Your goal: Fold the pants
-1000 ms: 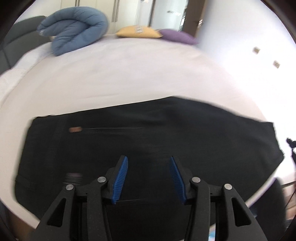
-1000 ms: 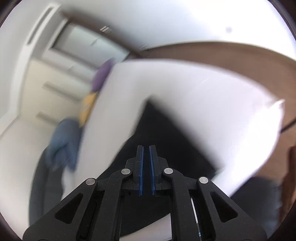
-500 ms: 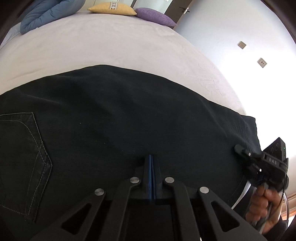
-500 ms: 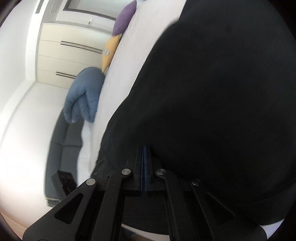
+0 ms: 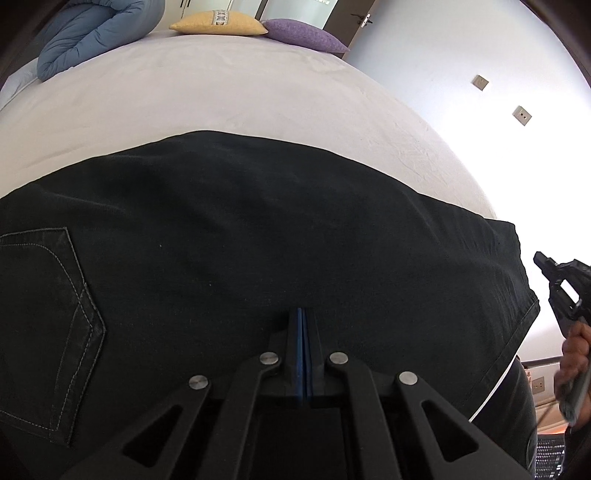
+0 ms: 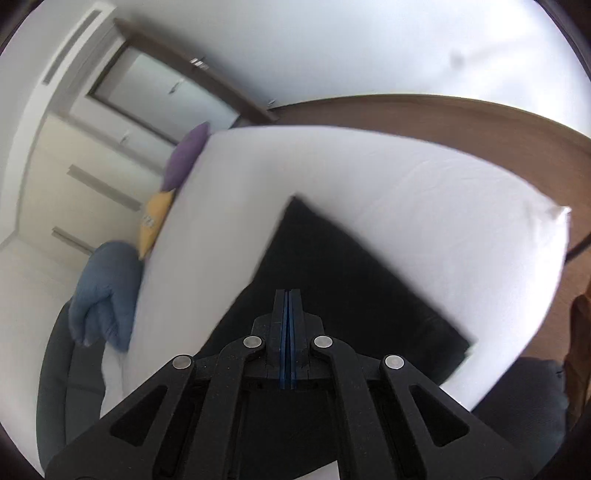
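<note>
Black pants (image 5: pixel 258 236) lie flat across the near part of a white bed (image 5: pixel 229 92), a stitched back pocket (image 5: pixel 48 314) at the left and the leg hem at the right. My left gripper (image 5: pixel 302 314) is shut, low over the pants' near edge; no cloth shows between the pads. My right gripper (image 6: pixel 288 295) is shut and empty, raised above the pants (image 6: pixel 332 280) near the hem end. The right gripper also shows in the left wrist view (image 5: pixel 561 288), off the bed beyond the hem.
A rolled blue duvet (image 5: pixel 92 29), a yellow pillow (image 5: pixel 218 22) and a purple pillow (image 5: pixel 303 35) lie at the bed's far end. A white wall with sockets (image 5: pixel 480 83) is at right. Wardrobe doors (image 6: pixel 74 184) and a brown floor (image 6: pixel 443 114) surround the bed.
My left gripper closed and dropped low over the pants a second ago, then drew back slightly. My right gripper, shut throughout, dipped close to the pants and has lifted away again.
</note>
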Tool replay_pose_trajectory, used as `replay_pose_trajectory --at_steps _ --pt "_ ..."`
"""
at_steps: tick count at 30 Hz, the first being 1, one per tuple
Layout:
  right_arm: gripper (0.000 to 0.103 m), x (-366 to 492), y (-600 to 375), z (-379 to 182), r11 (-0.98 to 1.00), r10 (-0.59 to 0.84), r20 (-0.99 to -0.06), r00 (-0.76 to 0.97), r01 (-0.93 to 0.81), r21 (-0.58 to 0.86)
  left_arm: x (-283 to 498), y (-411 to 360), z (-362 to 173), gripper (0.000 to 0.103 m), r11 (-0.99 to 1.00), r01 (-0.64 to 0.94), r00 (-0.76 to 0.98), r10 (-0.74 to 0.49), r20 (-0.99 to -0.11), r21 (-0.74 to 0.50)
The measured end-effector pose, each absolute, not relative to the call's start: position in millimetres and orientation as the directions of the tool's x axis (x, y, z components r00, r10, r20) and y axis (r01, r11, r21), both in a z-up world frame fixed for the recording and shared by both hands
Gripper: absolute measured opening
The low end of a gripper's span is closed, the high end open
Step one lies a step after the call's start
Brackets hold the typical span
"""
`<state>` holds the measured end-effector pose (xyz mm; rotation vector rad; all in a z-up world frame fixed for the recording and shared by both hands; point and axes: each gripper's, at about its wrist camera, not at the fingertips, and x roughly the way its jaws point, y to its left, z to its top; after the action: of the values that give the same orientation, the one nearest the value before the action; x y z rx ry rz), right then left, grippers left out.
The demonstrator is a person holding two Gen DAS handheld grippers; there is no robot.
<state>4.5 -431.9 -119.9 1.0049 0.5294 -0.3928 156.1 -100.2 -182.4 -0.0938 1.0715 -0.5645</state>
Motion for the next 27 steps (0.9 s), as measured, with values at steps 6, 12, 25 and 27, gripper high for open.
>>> replay_pose_trajectory --at_steps 6,12,25,27 --pt "0.0 98.6 -304.2 -143.1 0.514 0.389 -0.464 0.796 0.231 0.826 156.3 -99.9 -181.1 0.005 0.856 0.394 0.355 -0.477 -0.804 -0.334" --pt "0.0 124.2 -257.4 -220.1 0.51 0.459 -0.539 0.706 0.287 0.811 157.7 -88.6 -179.8 0.005 0.842 0.392 0.345 -0.509 -0.788 -0.372" --pt "0.0 93.0 -369.8 -197.3 0.483 0.117 -0.592 0.797 0.476 0.736 181.6 32.9 -173.0 0.005 0.869 0.369 0.393 -0.467 -0.792 -0.329" --pt "0.0 76.4 -392.7 -196.6 0.446 0.033 -0.596 0.802 0.522 0.727 184.5 49.8 -171.1 0.005 0.887 0.34 0.406 -0.437 -0.803 -0.311"
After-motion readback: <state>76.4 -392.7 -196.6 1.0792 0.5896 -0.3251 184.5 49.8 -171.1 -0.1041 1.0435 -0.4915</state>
